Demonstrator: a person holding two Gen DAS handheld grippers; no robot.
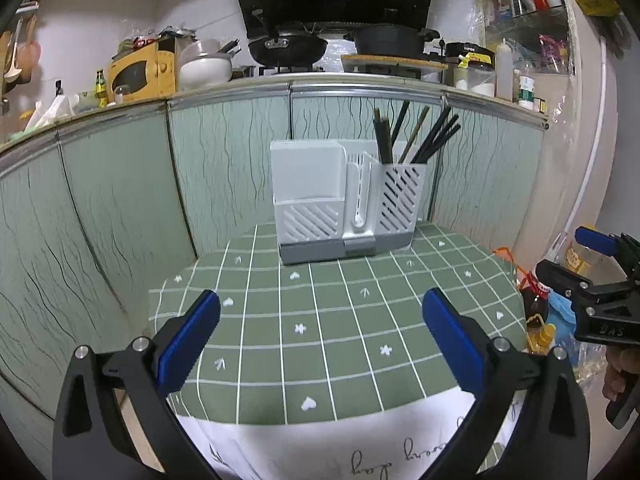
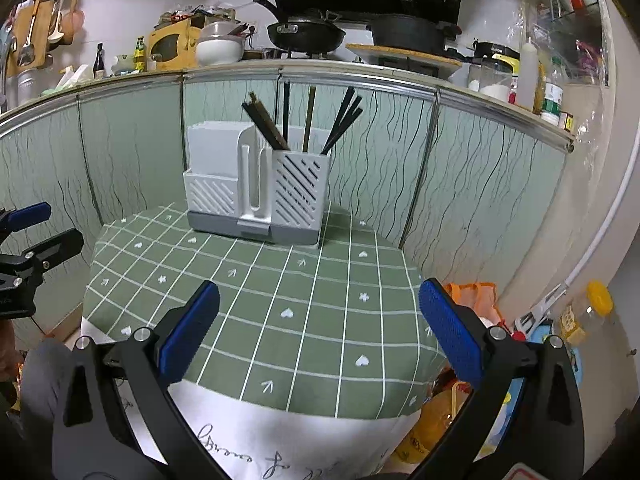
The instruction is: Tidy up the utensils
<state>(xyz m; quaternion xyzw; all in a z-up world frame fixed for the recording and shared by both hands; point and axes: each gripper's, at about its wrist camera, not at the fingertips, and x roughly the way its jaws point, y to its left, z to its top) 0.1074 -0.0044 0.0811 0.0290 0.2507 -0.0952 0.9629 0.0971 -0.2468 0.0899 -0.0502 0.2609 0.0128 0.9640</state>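
A white slotted utensil holder (image 1: 344, 200) stands at the far edge of a small table with a green checked cloth (image 1: 320, 332). Several dark and wooden chopsticks (image 1: 416, 134) stand upright in its right compartment. The holder (image 2: 256, 196) and chopsticks (image 2: 308, 120) also show in the right wrist view. My left gripper (image 1: 320, 328) is open and empty above the table's near half. My right gripper (image 2: 320, 320) is open and empty above the table's near edge; it also shows at the right side of the left wrist view (image 1: 600, 276).
Green patterned cabinet doors (image 1: 120, 200) close in behind and left of the table. A counter above holds a wok (image 1: 286, 46), pots, a rice cooker and jars. Bottles and bags (image 1: 540, 312) crowd the floor to the table's right.
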